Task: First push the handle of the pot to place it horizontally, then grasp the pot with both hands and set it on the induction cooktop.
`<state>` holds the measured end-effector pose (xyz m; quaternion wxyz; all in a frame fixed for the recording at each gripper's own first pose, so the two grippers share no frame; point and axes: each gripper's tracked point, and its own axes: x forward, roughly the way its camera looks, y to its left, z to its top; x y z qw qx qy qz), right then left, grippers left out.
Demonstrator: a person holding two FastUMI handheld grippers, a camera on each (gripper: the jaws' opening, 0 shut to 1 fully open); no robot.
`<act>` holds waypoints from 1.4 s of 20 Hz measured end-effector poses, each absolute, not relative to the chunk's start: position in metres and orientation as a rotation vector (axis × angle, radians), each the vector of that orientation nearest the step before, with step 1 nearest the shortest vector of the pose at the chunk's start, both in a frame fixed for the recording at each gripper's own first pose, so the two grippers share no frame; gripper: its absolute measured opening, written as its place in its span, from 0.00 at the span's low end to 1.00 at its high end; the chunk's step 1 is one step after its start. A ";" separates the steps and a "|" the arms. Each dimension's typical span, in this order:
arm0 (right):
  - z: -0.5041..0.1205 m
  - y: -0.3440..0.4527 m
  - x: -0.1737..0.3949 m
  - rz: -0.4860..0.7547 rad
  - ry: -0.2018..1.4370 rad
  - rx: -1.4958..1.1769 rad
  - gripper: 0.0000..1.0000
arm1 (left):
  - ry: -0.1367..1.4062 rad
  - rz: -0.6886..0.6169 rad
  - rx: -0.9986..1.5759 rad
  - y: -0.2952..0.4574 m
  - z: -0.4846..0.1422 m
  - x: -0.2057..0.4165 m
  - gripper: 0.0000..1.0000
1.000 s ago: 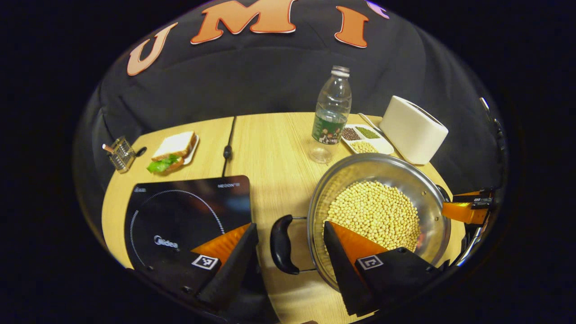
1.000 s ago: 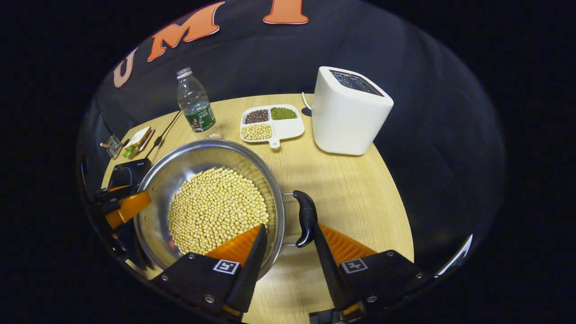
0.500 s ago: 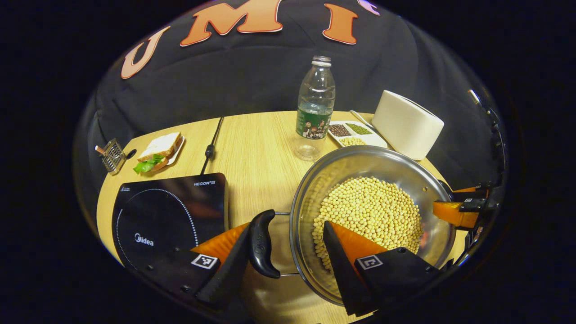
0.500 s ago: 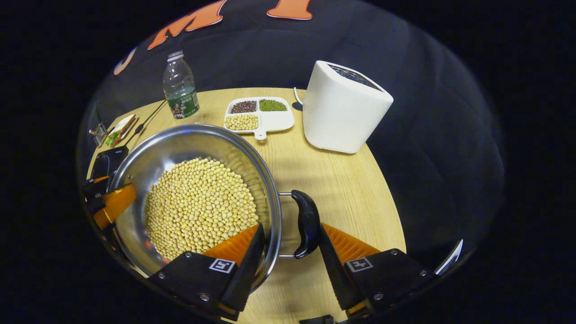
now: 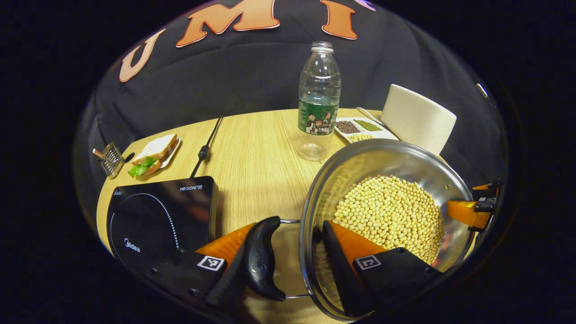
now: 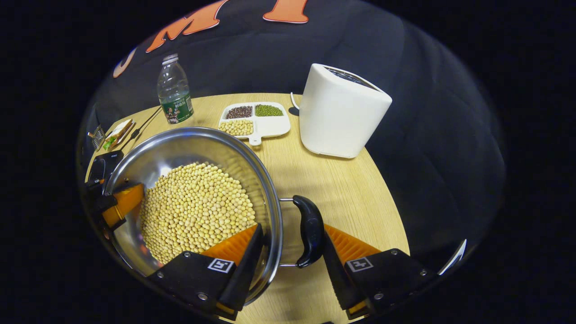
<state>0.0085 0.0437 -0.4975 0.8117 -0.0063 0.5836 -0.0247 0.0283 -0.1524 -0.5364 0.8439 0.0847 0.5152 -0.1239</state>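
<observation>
Left gripper [image 5: 279,265] sat low at the near left side, jaws parted wide; one finger lay outside, the other finger inside. Right gripper [image 6: 288,265] sat low at the opposite side, jaws likewise parted, one finger to each side. From each gripper's view, the other gripper's finger showed across at the far edge.

Pot [image 5: 387,180] right of cooktop [image 5: 157,216], bottle [image 5: 318,103] behind both

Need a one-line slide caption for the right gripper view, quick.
Right gripper straddles the rim of the bean-filled pot, one finger inside, one beside the black handle.
</observation>
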 end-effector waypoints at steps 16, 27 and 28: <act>-0.485 0.041 0.024 -0.038 1.073 -0.066 0.69 | 0.973 -0.208 0.199 -0.145 -0.514 0.039 0.83; -0.494 0.046 0.029 -0.020 1.003 -0.067 0.69 | 0.926 -0.175 0.183 -0.141 -0.508 0.033 0.83; -0.496 0.045 0.028 -0.017 0.997 -0.069 0.69 | 0.918 -0.169 0.184 -0.136 -0.503 0.034 0.83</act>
